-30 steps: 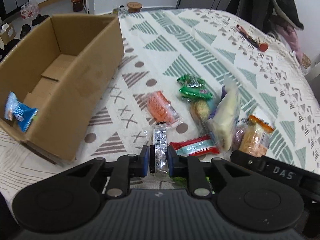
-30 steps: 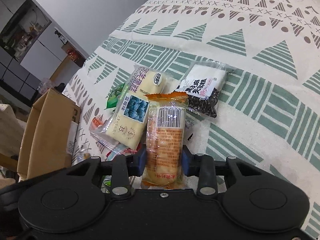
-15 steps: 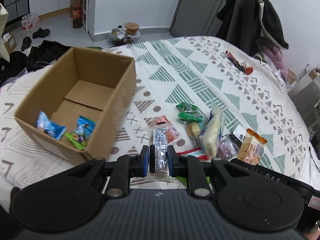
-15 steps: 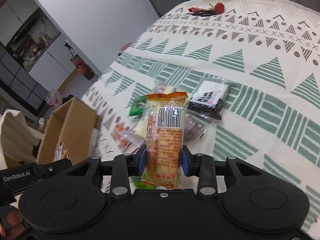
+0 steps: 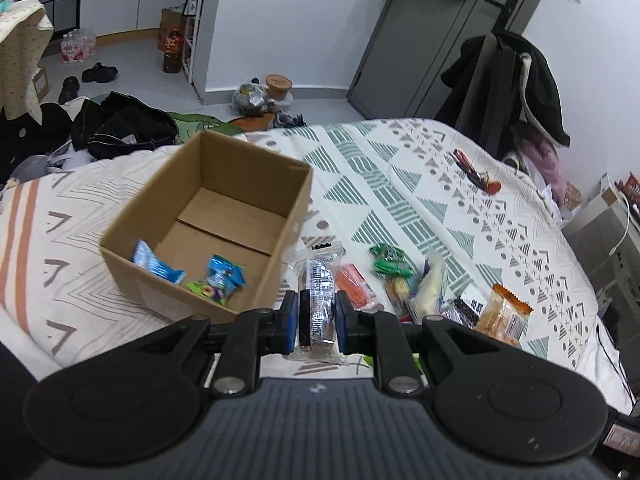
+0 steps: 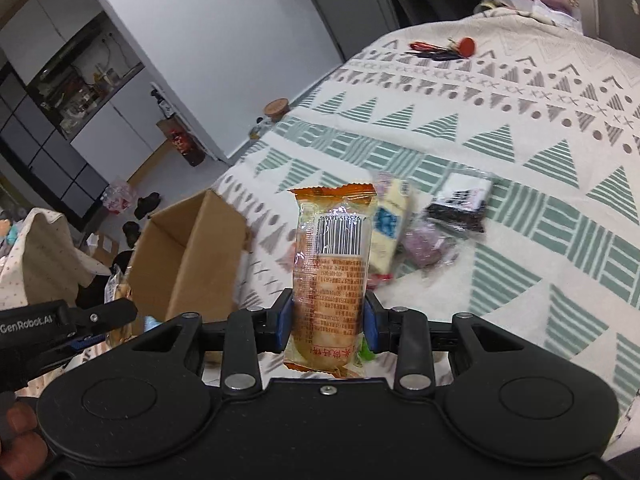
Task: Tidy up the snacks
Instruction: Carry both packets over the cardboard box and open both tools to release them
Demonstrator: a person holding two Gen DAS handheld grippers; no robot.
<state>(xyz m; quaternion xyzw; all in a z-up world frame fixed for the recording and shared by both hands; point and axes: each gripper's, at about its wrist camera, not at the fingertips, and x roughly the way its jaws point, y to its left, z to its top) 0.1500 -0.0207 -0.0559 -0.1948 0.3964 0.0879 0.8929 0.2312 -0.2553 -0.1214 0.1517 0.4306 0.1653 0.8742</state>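
- Left tongs (image 5: 317, 317): closed on one clear-wrapped dark wafer bar (image 5: 318, 280), held upright; raised higher than a second ago, with far more of the room in view.
- Right tongs (image 6: 328, 322): clamped on one orange rice-cracker pack (image 6: 331, 268), barcode side facing the camera, upright; lifted further off the bed since the earlier frame.
- Cardboard box (image 5: 224, 216): one, open-topped, on the patterned bedspread (image 5: 400, 184), just left of the held bar. Three small packets on its floor: two blue (image 5: 156, 266), one green (image 5: 206, 290).
- Loose snacks on the bedspread, right of the box: one orange packet (image 5: 354, 284), one green packet (image 5: 390, 262), one cream pack (image 6: 390, 224), one black-and-white seed bag (image 6: 462, 204), one purple pack (image 6: 424, 242); others overlap, count unclear.
- Keys with red tag (image 5: 478, 172): one bunch, well apart, farther up the bed.
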